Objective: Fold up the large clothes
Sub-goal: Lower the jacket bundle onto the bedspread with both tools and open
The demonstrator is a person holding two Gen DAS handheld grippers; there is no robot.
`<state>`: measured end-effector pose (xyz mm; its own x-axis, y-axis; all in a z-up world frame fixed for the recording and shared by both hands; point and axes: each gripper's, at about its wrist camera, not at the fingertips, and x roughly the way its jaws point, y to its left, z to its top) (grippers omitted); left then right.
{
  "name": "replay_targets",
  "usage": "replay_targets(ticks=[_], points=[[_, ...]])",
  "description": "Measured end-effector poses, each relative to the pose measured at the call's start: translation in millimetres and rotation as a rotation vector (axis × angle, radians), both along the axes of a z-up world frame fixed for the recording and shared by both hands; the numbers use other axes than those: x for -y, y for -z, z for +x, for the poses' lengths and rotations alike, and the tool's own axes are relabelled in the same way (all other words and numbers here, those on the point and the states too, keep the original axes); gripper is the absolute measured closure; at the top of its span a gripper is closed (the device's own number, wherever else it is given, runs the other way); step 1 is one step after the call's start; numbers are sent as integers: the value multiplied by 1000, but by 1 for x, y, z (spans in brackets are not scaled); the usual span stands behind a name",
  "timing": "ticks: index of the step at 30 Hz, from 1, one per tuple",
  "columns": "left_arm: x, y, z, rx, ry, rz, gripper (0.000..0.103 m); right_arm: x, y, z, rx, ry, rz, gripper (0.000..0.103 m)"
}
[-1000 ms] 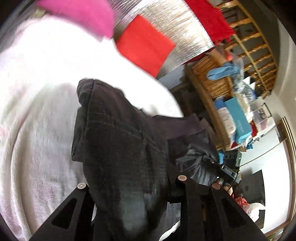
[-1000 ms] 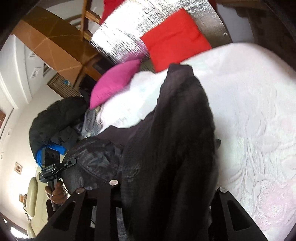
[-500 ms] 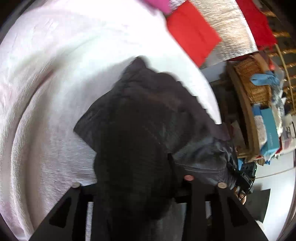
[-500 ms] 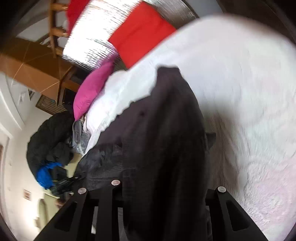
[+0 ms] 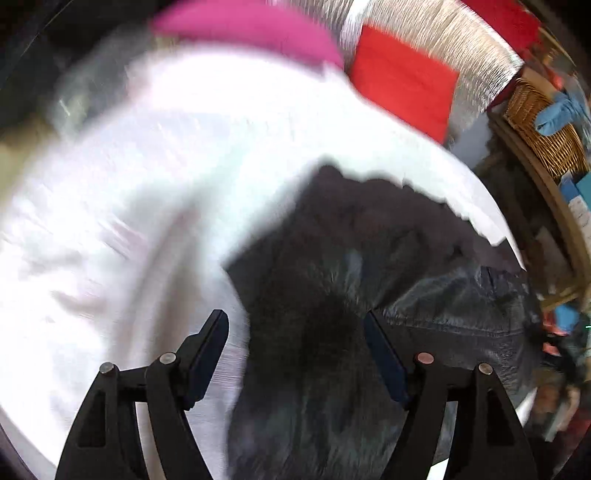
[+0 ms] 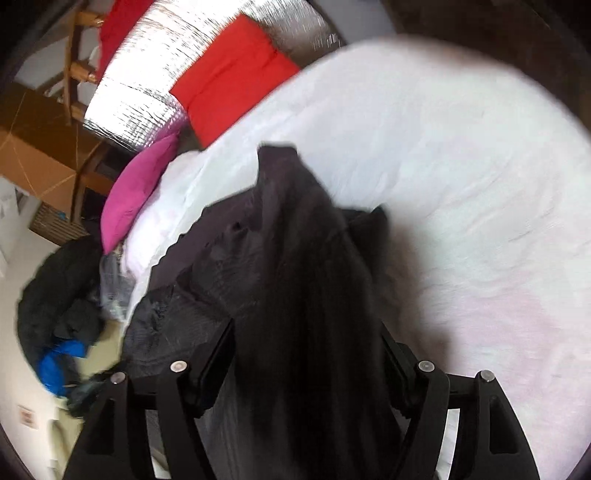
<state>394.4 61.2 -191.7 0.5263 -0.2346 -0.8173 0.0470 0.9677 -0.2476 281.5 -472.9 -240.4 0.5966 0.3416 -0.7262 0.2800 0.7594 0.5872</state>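
Observation:
A large dark garment (image 5: 354, 266) lies on a white bedspread (image 5: 129, 206). In the left wrist view my left gripper (image 5: 295, 325) is open, its fingers spread wide over the garment's near edge and holding nothing. In the right wrist view the garment (image 6: 295, 266) runs back between the spread fingers of my right gripper (image 6: 308, 332), which stands open around the cloth. Both views are blurred by motion.
A red cushion (image 5: 402, 77), a pink cushion (image 5: 251, 29) and a silver quilted headboard (image 6: 155, 85) sit at the bed's far end. A wicker basket (image 5: 543, 118) stands to the right. A dark heap of clothes (image 6: 55, 295) lies on the floor left of the bed.
Both grippers were shut on the dark garment, held up; now both have opened and the garment has dropped onto the bedspread. Both cameras have swung.

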Motion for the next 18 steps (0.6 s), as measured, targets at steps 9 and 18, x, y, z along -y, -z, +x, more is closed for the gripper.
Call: replay_targets(ticks=[9,18], points=[[-11,-91,-101,297,-215,207,21,-15,-74,-85,226,144,-243,28],[-5,-165,-185,457,-316,291,15,-102,-157,-158,349,71,-484,28]])
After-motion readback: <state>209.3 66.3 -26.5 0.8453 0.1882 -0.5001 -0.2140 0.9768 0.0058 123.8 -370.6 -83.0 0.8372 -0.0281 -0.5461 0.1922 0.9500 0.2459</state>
